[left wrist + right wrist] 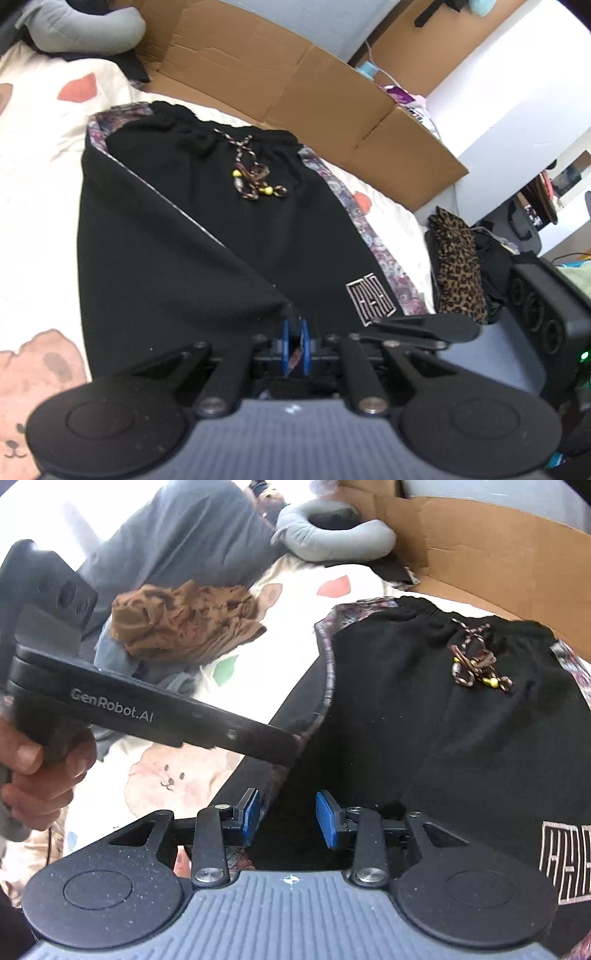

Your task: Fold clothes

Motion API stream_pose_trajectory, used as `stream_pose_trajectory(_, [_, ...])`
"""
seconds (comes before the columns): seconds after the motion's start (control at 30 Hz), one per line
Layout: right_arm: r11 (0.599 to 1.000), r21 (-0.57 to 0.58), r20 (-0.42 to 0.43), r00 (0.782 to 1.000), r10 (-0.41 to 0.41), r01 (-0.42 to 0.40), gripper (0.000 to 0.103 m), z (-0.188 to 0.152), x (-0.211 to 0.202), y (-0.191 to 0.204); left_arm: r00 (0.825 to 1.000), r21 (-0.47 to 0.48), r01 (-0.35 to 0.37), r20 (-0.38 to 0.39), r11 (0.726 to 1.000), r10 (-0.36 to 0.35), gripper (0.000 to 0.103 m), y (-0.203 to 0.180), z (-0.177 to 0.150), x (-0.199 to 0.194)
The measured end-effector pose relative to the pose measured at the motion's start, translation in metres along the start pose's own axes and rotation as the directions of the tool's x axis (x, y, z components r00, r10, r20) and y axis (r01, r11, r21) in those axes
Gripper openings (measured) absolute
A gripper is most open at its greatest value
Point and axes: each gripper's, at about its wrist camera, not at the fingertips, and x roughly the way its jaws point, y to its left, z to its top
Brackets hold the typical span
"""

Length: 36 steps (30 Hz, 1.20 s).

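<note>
— What have your jaws got, nearest first?

— My left gripper (pixel 294 349) has its jaws pressed together on a patterned hem corner of the black shorts (pixel 207 229), so the cloth rises in a fold toward me. My right gripper (pixel 289 819) stands with its jaws apart, the blue pads (pixel 327 823) either side of the shorts' edge, not pinching; black cloth lies between them.

— And the hand?

— In the right wrist view a hand (pixel 33 775) grips the left tool's handle, its black arm reaching across to the shorts' patterned side stripe (pixel 327 686).

— Where do the shorts lie?

— Flat on the bed (pixel 33 177), on a cream sheet printed with bears. A white block logo (pixel 371 299) sits on one leg; farther off, the knotted drawstring (pixel 255 173) with yellow beads rests below the gathered waistband.

— Beyond that?

— A crumpled brown garment (pixel 184 620) lies left of the shorts, a grey neck pillow (pixel 332 535) behind it, and flattened cardboard (pixel 295 85) runs along the bed's far edge. A leopard-print cloth (pixel 458 266) lies off the bed's right side.
</note>
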Motion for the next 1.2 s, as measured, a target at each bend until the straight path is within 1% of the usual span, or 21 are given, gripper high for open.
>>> stream_pose_trajectory(0.23, [1.0,0.013,0.027,1.0,-0.003,0.003,0.041,0.001,0.015,-0.008,1.0,-0.015,0.024,-0.002,1.0,-0.024,0.006,-0.001,-0.002,0.004])
stream_pose_trajectory(0.37, [1.0,0.011,0.032,0.999,0.012,-0.012,0.04,0.002,0.026,-0.008,0.999,-0.023,0.036,-0.002,0.999,-0.036,0.006,0.0,-0.003,0.006])
stream_pose_trajectory(0.4, [1.0,0.011,0.033,0.999,0.016,-0.016,0.039,0.003,0.029,-0.009,0.999,-0.025,0.039,-0.003,0.999,-0.039,0.006,0.0,-0.003,0.006])
stream_pose_trajectory(0.47, [1.0,0.015,0.036,0.999,0.013,-0.013,0.017,0.003,0.029,-0.01,0.999,-0.029,0.045,-0.003,0.999,-0.045,0.006,0.0,-0.003,0.007])
stream_pose_trajectory(0.5, [1.0,0.018,0.038,0.999,0.009,-0.01,0.011,0.003,0.028,-0.011,0.999,-0.031,0.048,-0.003,0.998,-0.048,0.006,0.0,-0.003,0.008])
stream_pose_trajectory(0.53, [1.0,0.021,0.04,0.999,0.006,-0.007,0.001,0.004,0.027,-0.013,0.999,-0.033,0.049,-0.003,0.998,-0.049,0.006,0.0,-0.004,0.008])
stream_pose_trajectory(0.6, [1.0,0.027,0.043,0.999,-0.001,0.0,0.001,0.004,0.025,-0.015,0.999,-0.035,0.036,-0.004,0.999,-0.036,0.007,0.0,-0.003,0.005])
stream_pose_trajectory(0.7, [0.999,0.036,0.048,0.999,-0.011,0.009,0.001,0.004,0.021,-0.019,1.0,-0.037,0.017,-0.005,0.999,-0.018,0.015,-0.001,-0.002,0.001])
stream_pose_trajectory(0.8, [0.999,0.044,0.054,0.998,-0.023,0.021,0.001,0.006,0.015,-0.022,1.0,-0.039,-0.001,-0.007,0.999,0.001,0.017,-0.001,-0.001,-0.003])
stream_pose_trajectory(0.93, [0.998,0.042,0.054,0.997,-0.047,0.045,0.001,0.008,0.006,-0.024,1.0,-0.042,-0.026,-0.008,0.999,0.026,0.035,-0.001,0.0,-0.009])
stream_pose_trajectory(1.0, [0.997,0.044,0.054,0.997,-0.059,0.057,0.001,0.01,0.001,-0.026,0.999,-0.044,-0.039,-0.009,0.998,0.038,0.037,-0.001,0.0,-0.012])
stream_pose_trajectory(1.03, [0.997,0.045,0.054,0.996,-0.065,0.063,0.001,0.01,-0.002,-0.027,0.999,-0.044,-0.049,-0.011,0.998,0.049,0.04,-0.001,0.001,-0.013])
stream_pose_trajectory(1.07, [0.996,0.048,0.056,0.996,-0.072,0.069,0.001,0.01,-0.005,-0.029,0.997,-0.044,-0.075,-0.017,0.996,0.075,0.044,0.0,0.001,-0.012])
stream_pose_trajectory(1.13, [0.995,0.055,0.06,0.995,-0.085,0.082,0.001,0.01,-0.011,-0.032,0.993,-0.041,-0.115,-0.029,0.993,0.114,0.046,0.001,0.001,-0.011])
stream_pose_trajectory(1.2, [0.994,0.062,0.064,0.993,-0.098,0.094,0.001,0.009,-0.019,-0.036,0.991,-0.041,-0.127,-0.044,0.991,0.126,0.048,0.003,-0.001,-0.007])
